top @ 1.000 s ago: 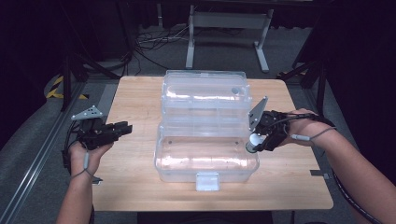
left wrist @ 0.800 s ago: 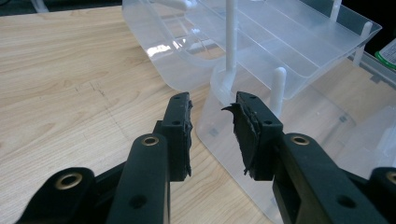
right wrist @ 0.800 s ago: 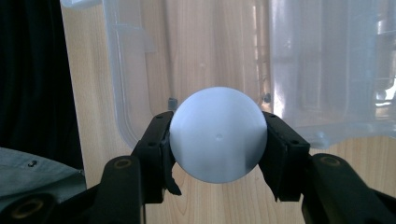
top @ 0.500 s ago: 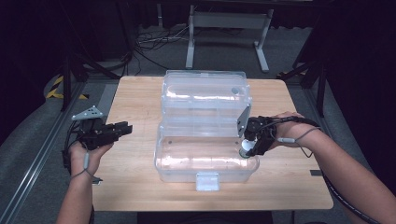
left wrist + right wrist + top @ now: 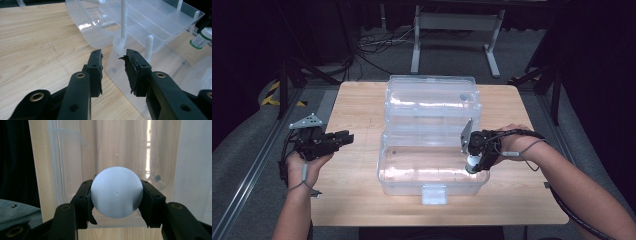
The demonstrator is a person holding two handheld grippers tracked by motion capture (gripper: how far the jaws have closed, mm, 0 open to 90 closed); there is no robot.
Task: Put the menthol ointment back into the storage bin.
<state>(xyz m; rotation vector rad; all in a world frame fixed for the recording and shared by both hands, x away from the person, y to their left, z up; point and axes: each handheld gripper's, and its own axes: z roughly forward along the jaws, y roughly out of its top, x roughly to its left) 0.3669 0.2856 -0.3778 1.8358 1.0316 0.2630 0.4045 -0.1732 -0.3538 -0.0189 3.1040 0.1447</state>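
A clear plastic box stands open mid-table, its lid tray lying behind the front compartment. My right gripper is shut on a small white bottle with a green band and holds it above the right end of the front compartment. In the right gripper view the bottle's round white bottom sits between the jaws of my right gripper, over the box's clear wall. My left gripper is open and empty, just left of the box. In the left gripper view, the left gripper faces the box's corner, with the bottle far right.
The wooden table has bare room left of the box and along its front edge. A white latch hangs on the box's front wall. Metal stands and cables lie on the dark floor behind the table.
My right gripper has carried the bottle leftward, from beside the box's right wall to over the front compartment's right end. The left gripper has stayed still.
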